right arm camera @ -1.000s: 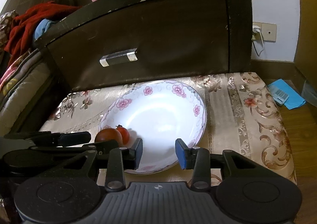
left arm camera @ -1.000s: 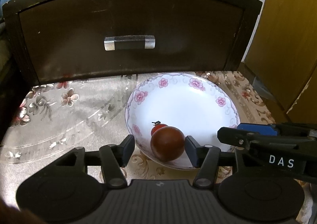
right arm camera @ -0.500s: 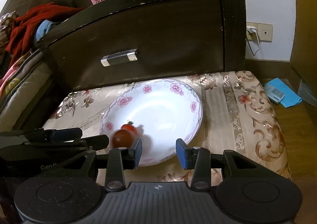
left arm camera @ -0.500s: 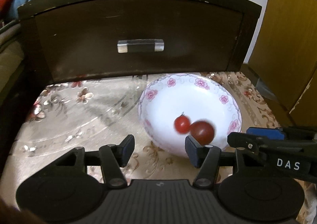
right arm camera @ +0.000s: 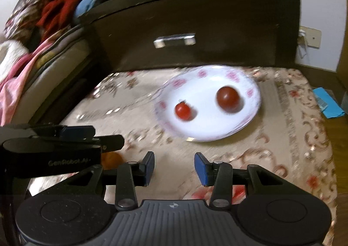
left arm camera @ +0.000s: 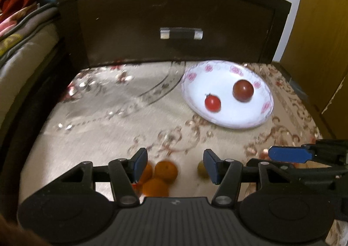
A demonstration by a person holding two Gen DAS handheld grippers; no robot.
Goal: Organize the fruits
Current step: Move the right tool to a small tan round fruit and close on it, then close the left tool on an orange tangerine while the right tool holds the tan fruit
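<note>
Two black grippers, both wide open and empty: left gripper (left arm camera: 174,164), right gripper (right arm camera: 174,166). Just below the left: three small orange mandarins (left arm camera: 159,177) and one pale green fruit (left arm camera: 201,170) on cloth. Farther off: white floral plate (left arm camera: 195,106) holding small red tomato (left arm camera: 212,103) and dark red tomato (left arm camera: 243,90). Probably between placements; next, closing around one mandarin without nudging neighbours.

My two cameras look forward from low over the worktop (left arm camera: 97,119); both see the flowered plate (left arm camera: 228,119) (right arm camera: 208,133) and the dark drawer front (left arm camera: 174,19) (right arm camera: 195,17).
</note>
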